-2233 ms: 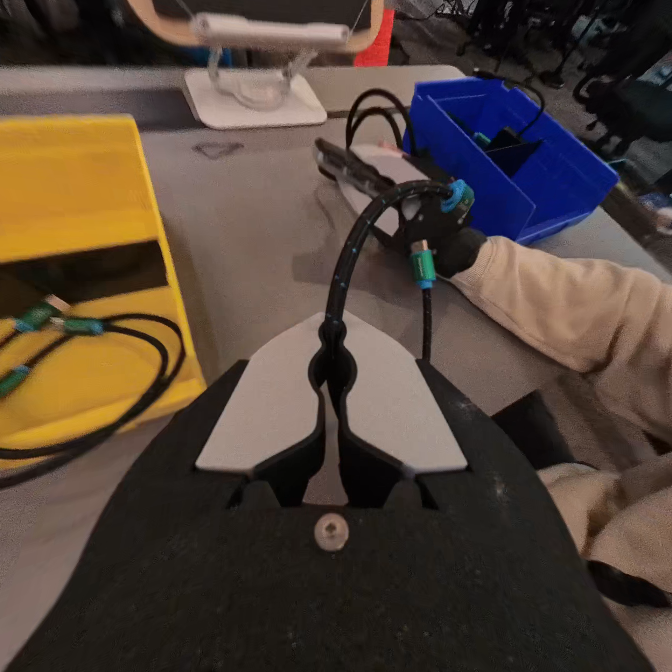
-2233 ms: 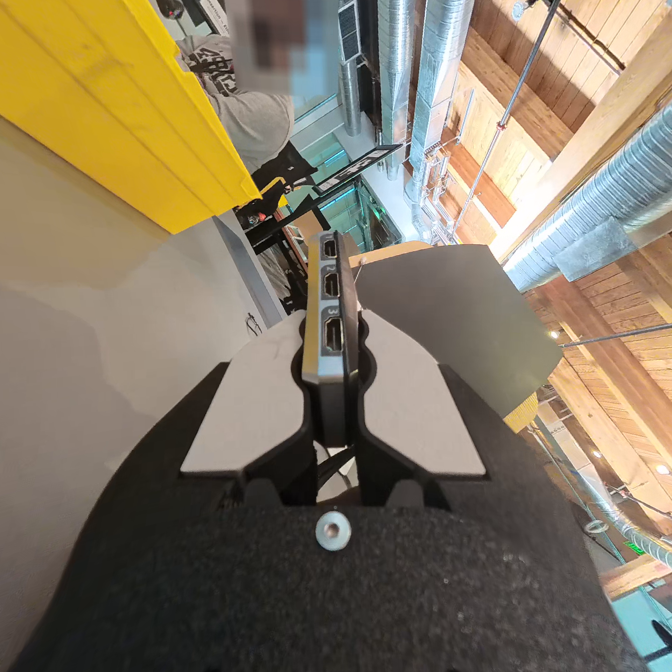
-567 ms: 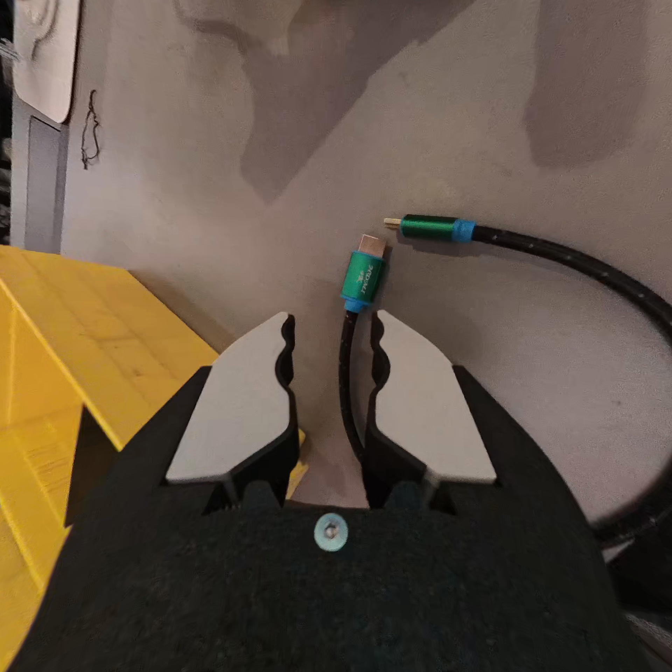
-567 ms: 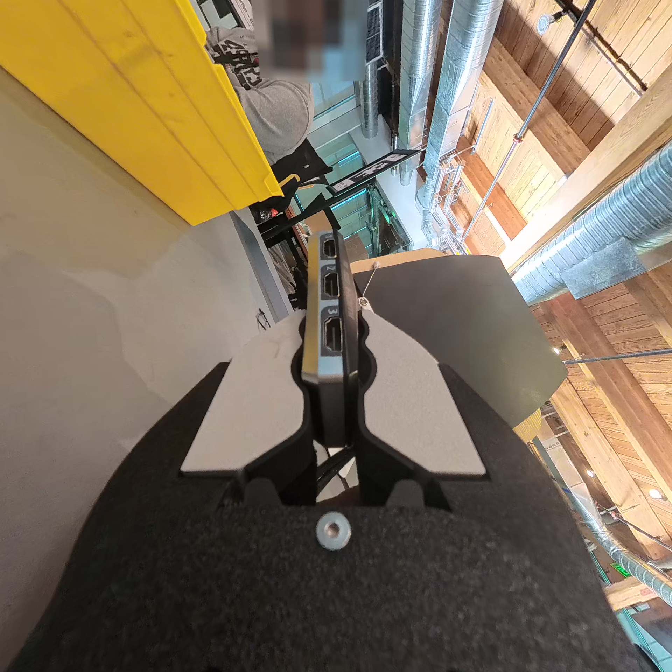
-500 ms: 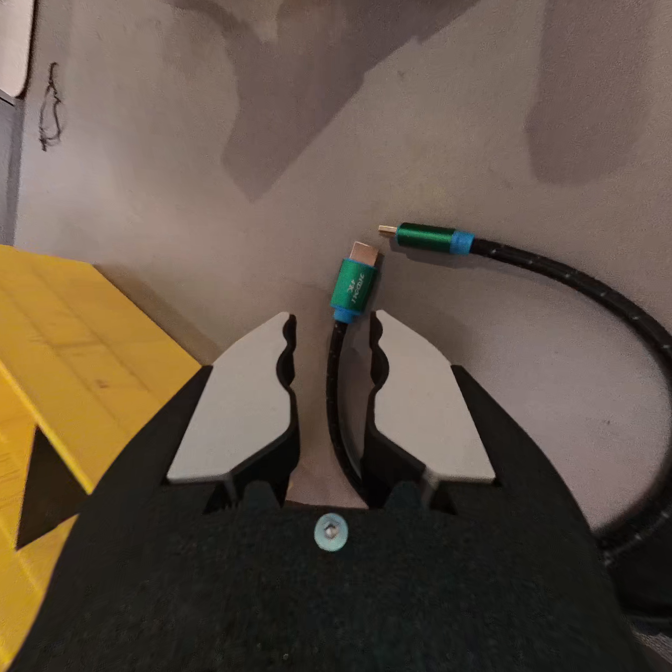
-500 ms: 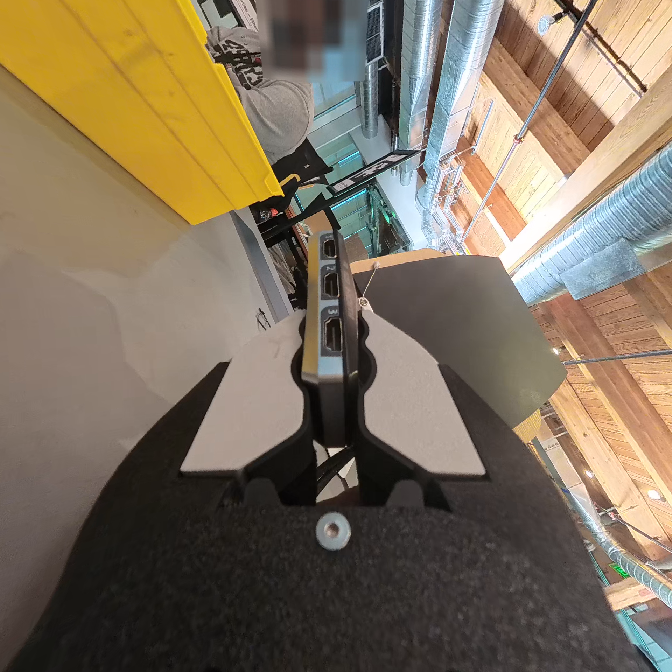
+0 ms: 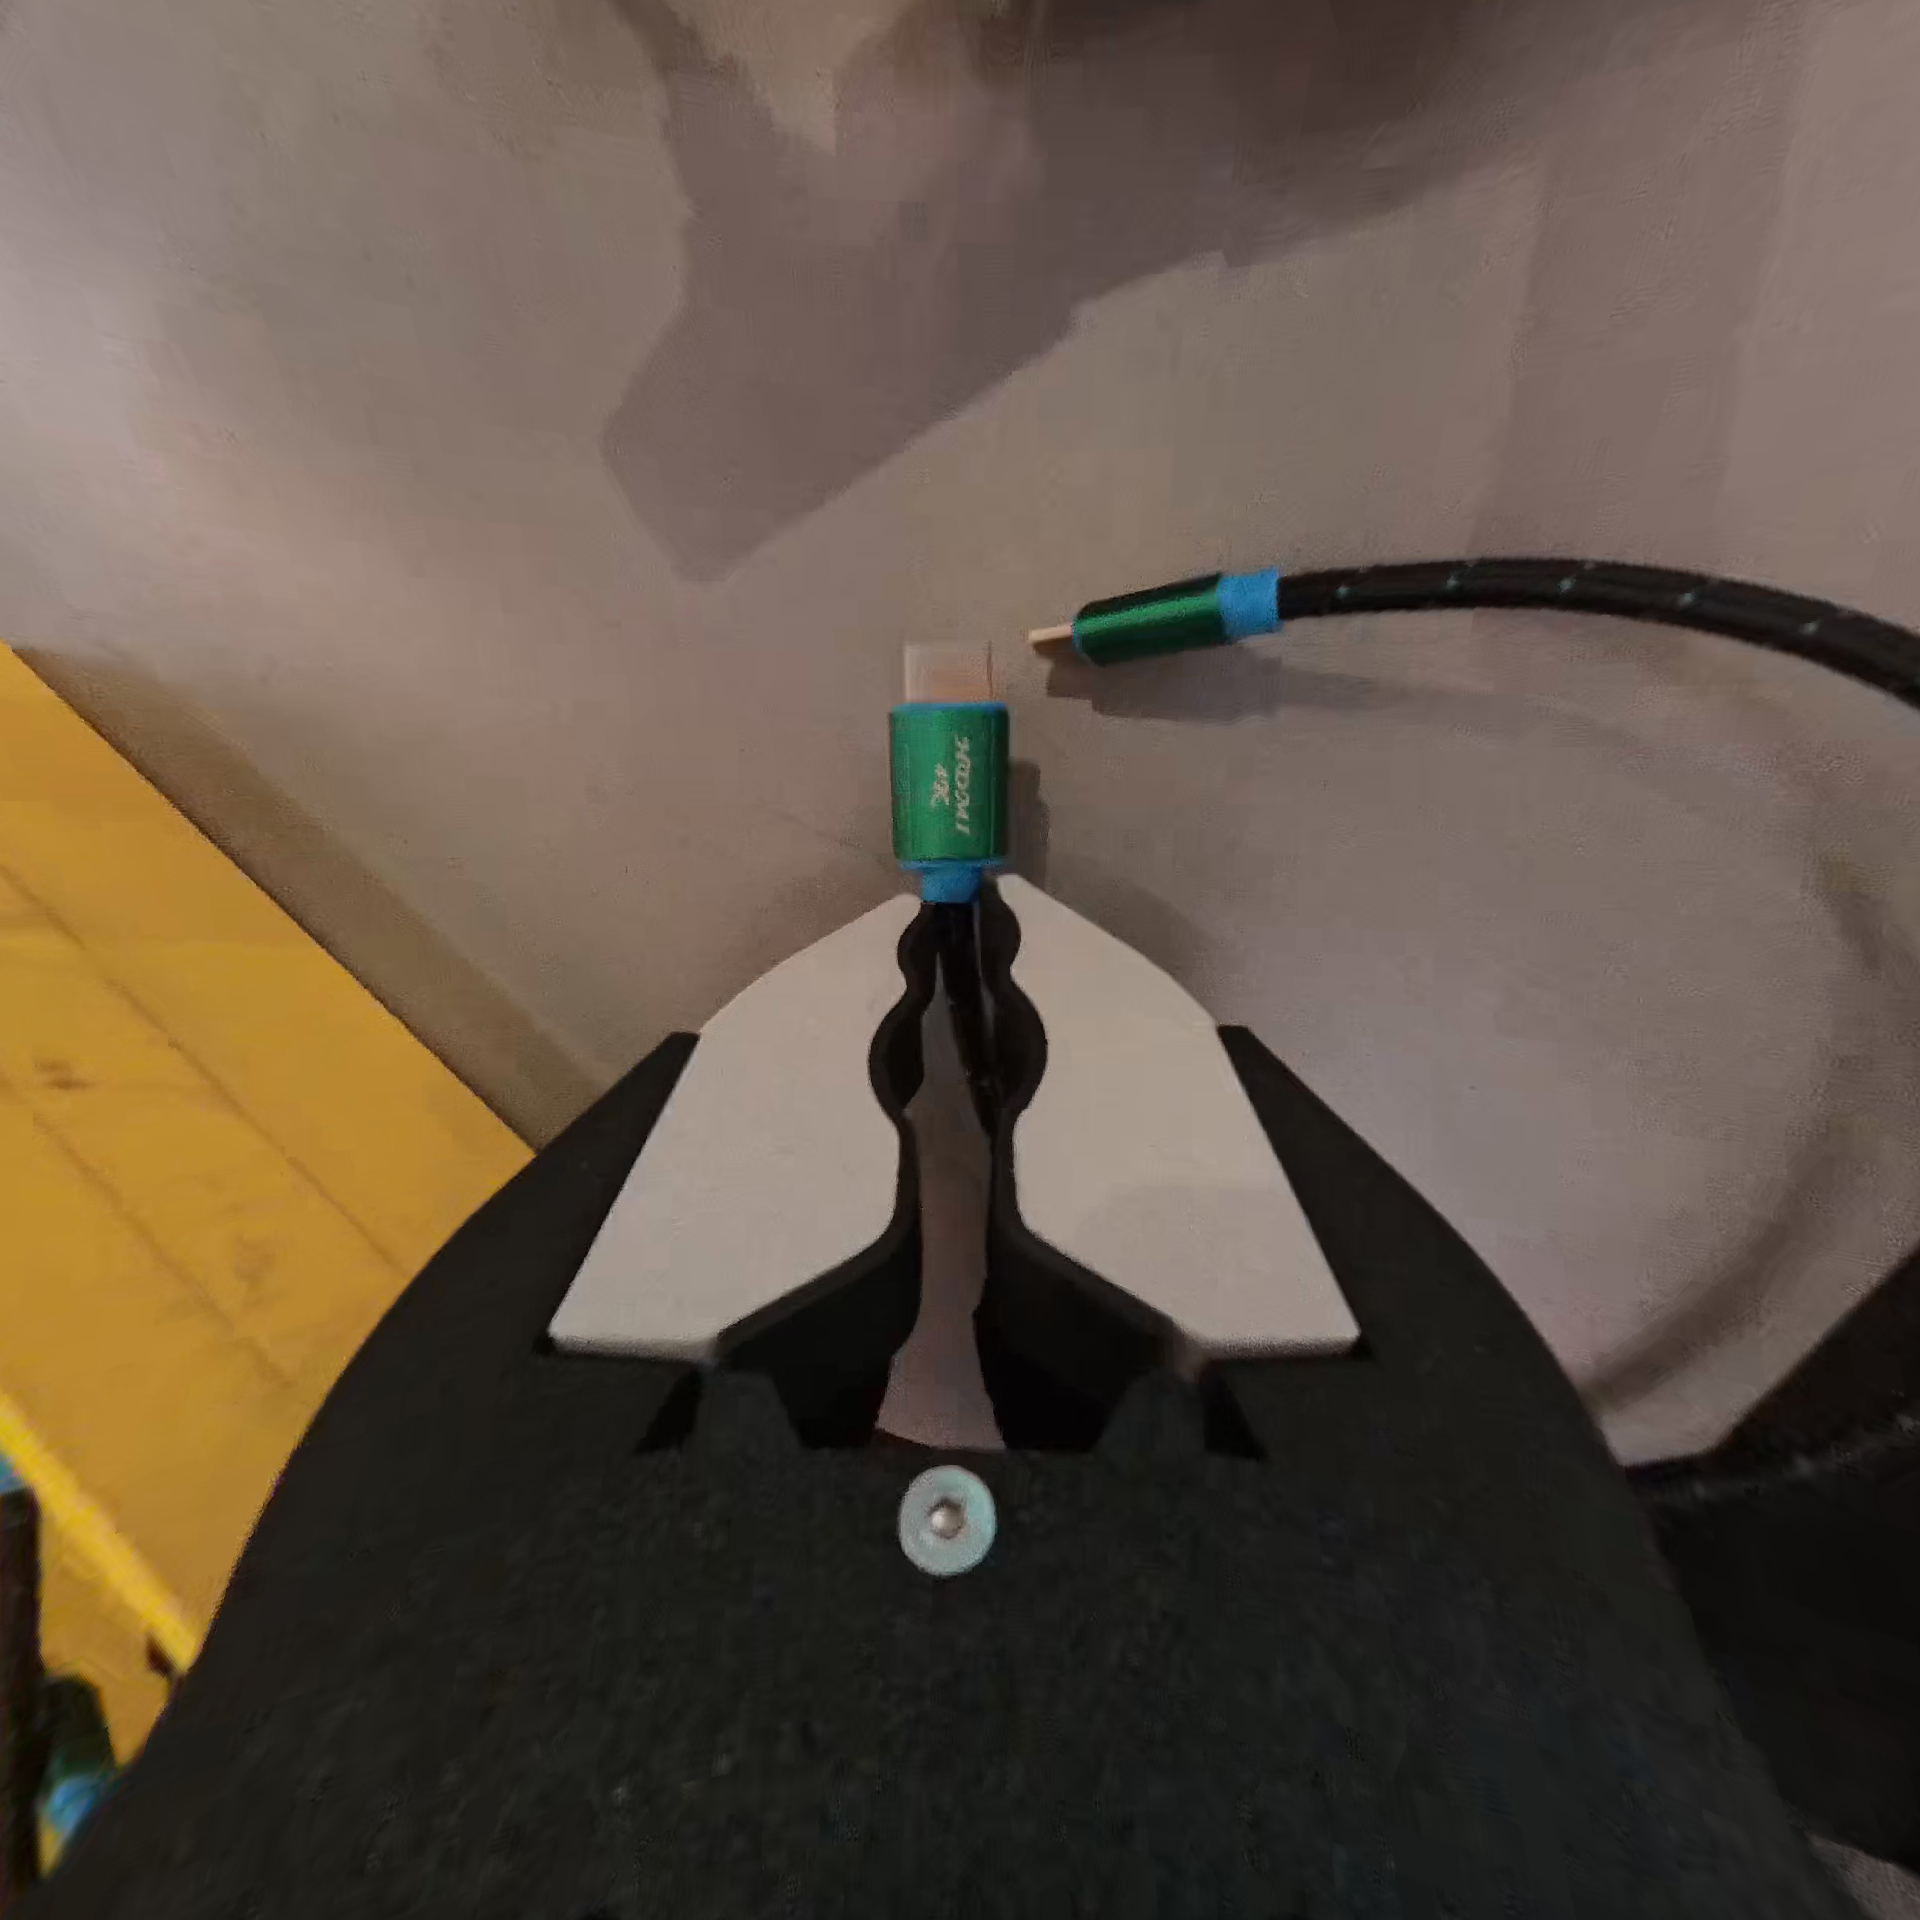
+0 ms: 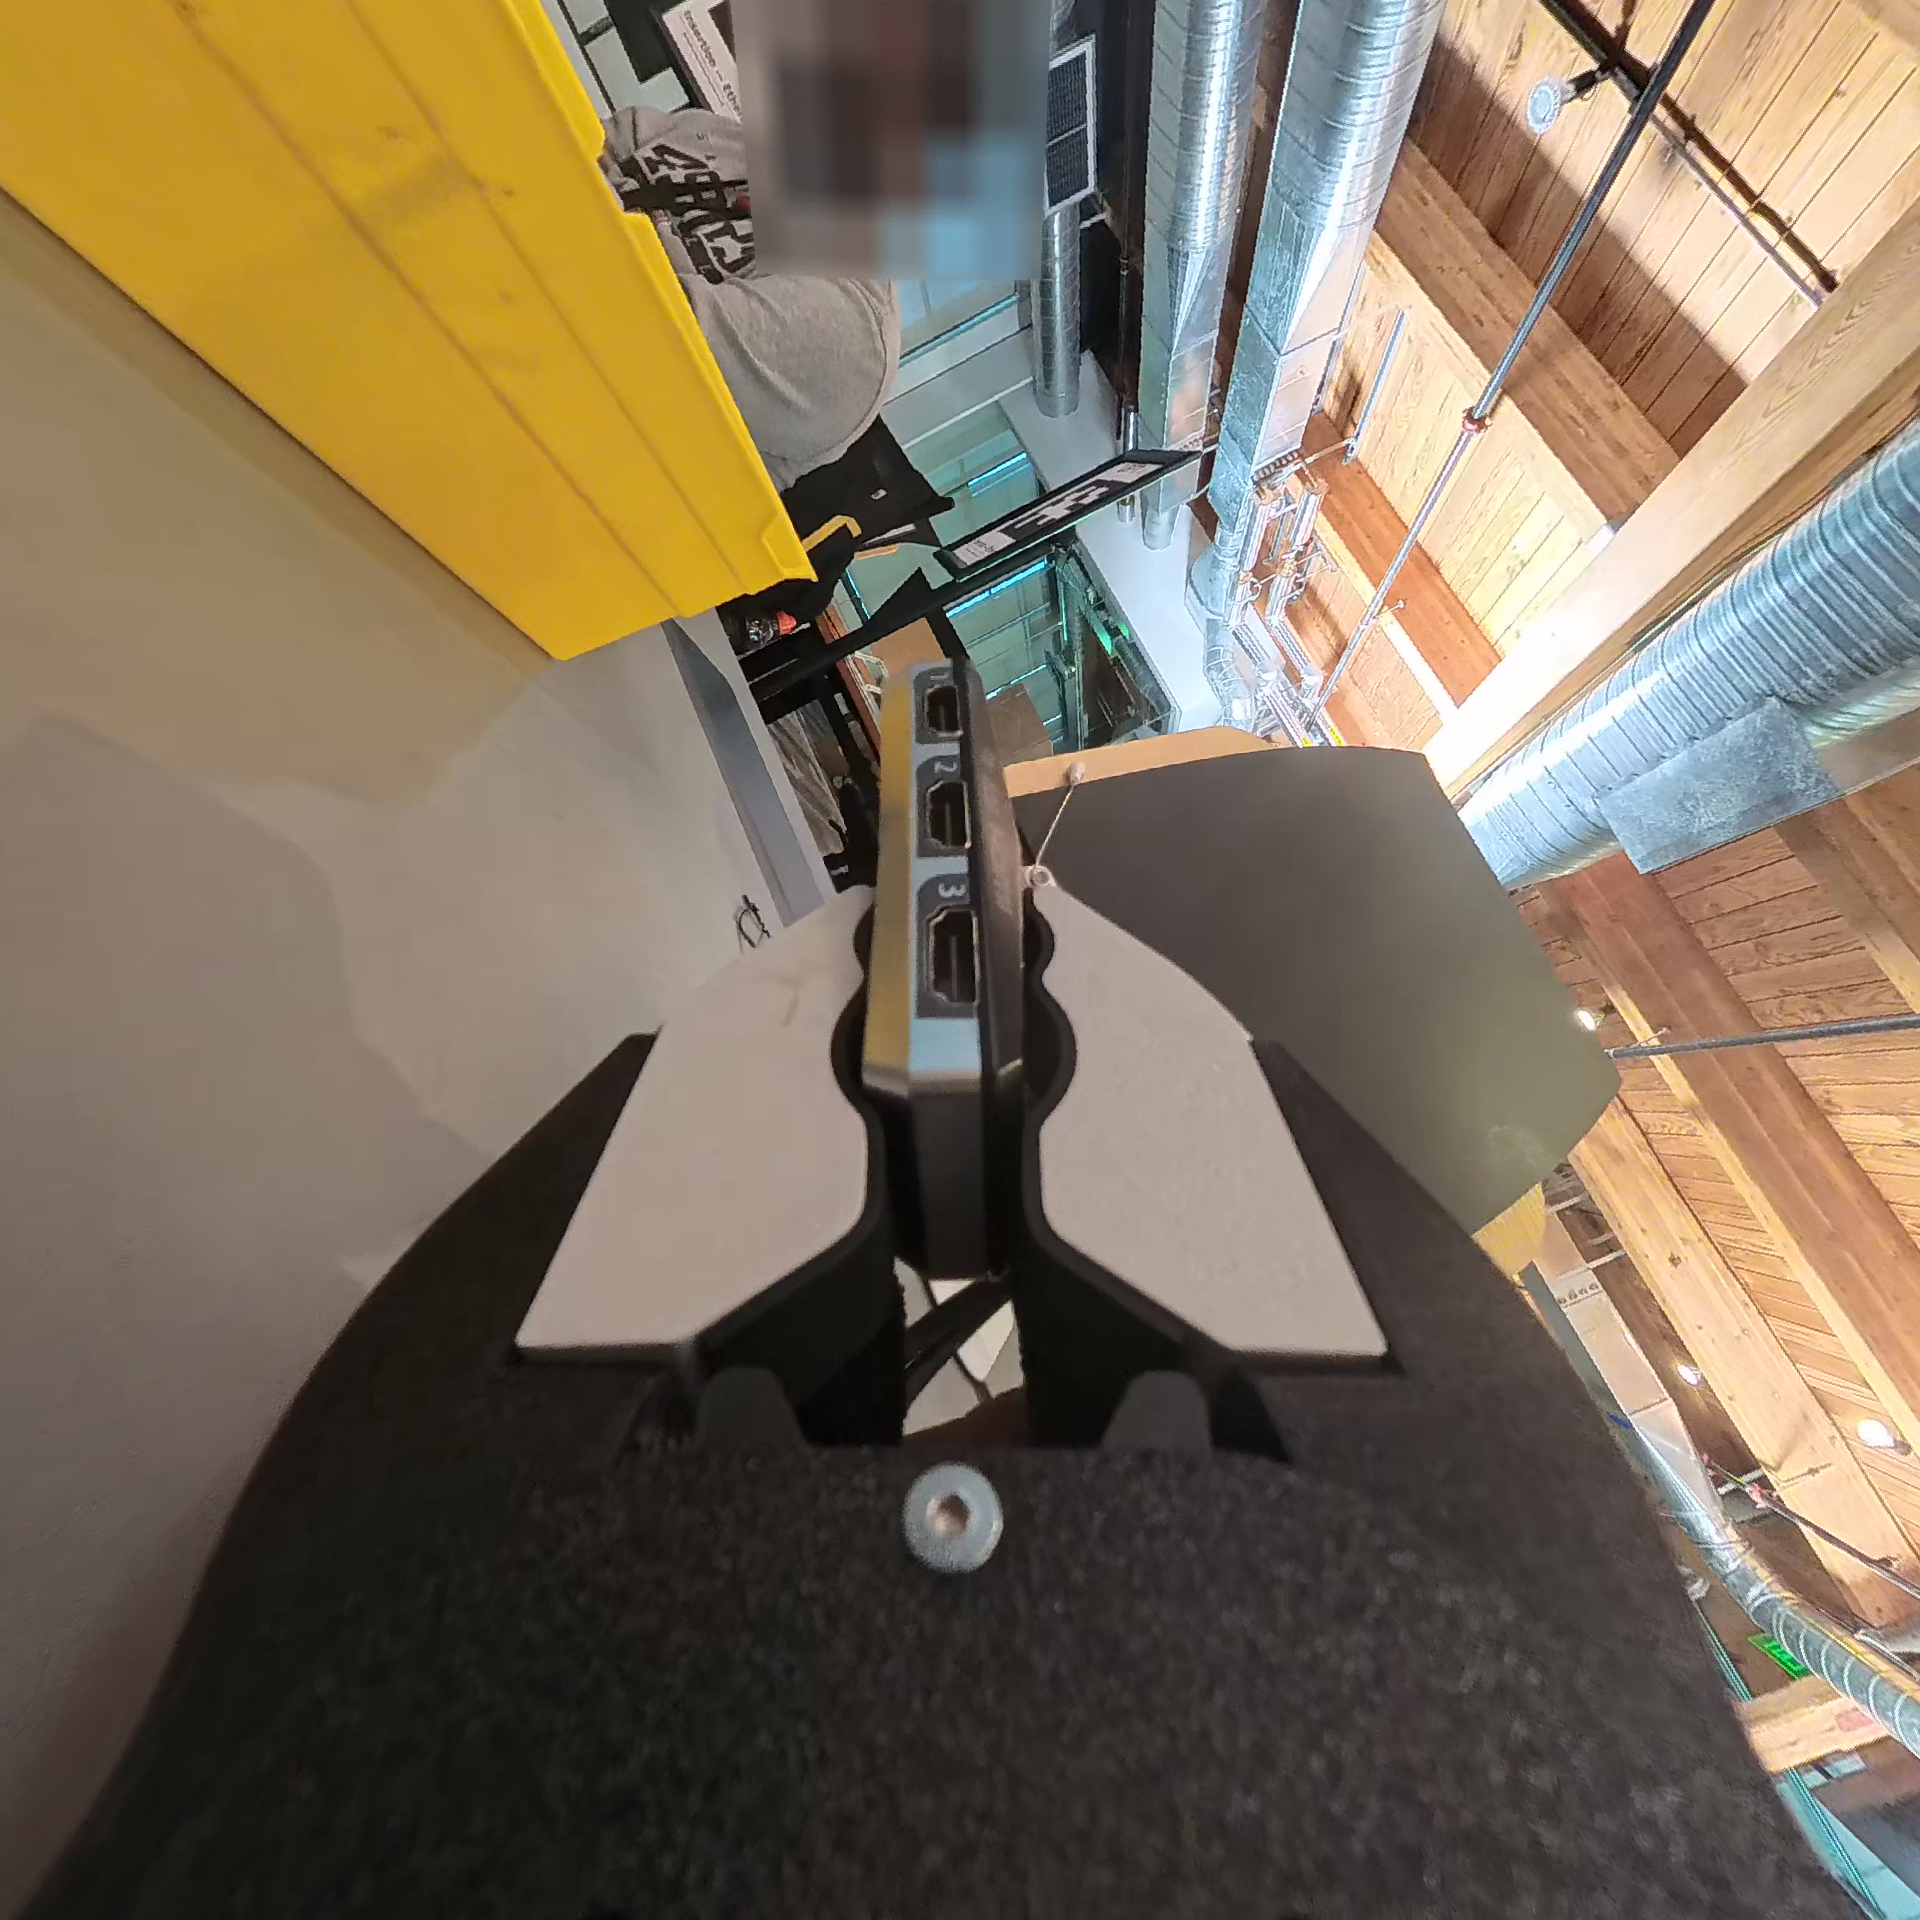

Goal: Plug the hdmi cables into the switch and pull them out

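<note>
Grey table (image 7: 416,416) lay under both tools, w/ yellow bin (image 7: 156,1091) at left edge. Right gripper (image 8: 951,935) was clamped on the switch (image 8: 935,1039), held on edge, ports facing cam. Left gripper (image 7: 954,935) was pinched on thin HDMI cable (image 7: 961,997) just behind its green plug (image 7: 945,779). 2nd, thicker cable (image 7: 1558,592) lay beside, plugs near but apart.

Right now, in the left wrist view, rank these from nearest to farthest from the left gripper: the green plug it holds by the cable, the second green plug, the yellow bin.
1. Held green plug, just beyond the left gripper fingertips.
2. Second green plug, loose on the table, ahead and right.
3. Yellow bin, off to the left.
</note>
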The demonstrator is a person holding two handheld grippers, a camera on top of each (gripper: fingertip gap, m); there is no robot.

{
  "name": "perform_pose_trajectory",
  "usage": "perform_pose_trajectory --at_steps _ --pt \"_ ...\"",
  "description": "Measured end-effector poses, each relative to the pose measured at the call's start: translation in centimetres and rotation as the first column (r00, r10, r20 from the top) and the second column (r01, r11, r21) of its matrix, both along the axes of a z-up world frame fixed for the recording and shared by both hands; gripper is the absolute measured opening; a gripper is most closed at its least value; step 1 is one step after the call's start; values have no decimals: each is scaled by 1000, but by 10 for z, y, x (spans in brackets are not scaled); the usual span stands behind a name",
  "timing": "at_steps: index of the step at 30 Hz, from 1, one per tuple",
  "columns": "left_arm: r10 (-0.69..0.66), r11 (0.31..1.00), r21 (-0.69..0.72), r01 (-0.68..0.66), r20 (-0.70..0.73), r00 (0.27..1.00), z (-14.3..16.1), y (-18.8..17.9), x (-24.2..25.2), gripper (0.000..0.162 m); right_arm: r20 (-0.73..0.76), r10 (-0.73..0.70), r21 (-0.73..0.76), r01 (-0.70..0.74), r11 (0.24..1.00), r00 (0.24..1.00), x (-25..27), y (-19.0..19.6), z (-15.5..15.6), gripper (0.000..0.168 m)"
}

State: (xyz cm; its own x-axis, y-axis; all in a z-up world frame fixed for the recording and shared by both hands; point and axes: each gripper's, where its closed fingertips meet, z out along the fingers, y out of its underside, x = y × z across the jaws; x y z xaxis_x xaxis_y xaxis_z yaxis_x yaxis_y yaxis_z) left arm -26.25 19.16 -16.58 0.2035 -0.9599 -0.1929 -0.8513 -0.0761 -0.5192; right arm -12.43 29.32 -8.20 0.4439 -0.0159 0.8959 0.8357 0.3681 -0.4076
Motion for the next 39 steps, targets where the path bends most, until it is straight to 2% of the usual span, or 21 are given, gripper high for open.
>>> perform_pose_trajectory --at_steps 5,9,15,24,34,39 --pt "38 995 -91 -30 87 995 58 12 11 7 7 4 18 -4 1000 1000 -1 -2 2 23" --pt "22 995 -99 -23 -9 1000 77 36 24 7 16 -4 15 3 1000 1000 -2 -1 0 23" --pt "-10 989 -145 -15 -174 985 59 63 41 7 91 -15 31 13 999 996 -8 -2 -6 23" --pt "9 990 -136 -33 -174 985 69 71 59 7 172 -21 49 13 999 985 -16 -4 -13 23" --pt "27 979 -193 -71 -218 976 57 73 54 7 192 -42 53 32 998 980 -13 -1 -15 23" --pt "53 981 -164 -104 -289 956 34 79 40 7 212 -52 59 41 997 976 -12 0 -16 23"
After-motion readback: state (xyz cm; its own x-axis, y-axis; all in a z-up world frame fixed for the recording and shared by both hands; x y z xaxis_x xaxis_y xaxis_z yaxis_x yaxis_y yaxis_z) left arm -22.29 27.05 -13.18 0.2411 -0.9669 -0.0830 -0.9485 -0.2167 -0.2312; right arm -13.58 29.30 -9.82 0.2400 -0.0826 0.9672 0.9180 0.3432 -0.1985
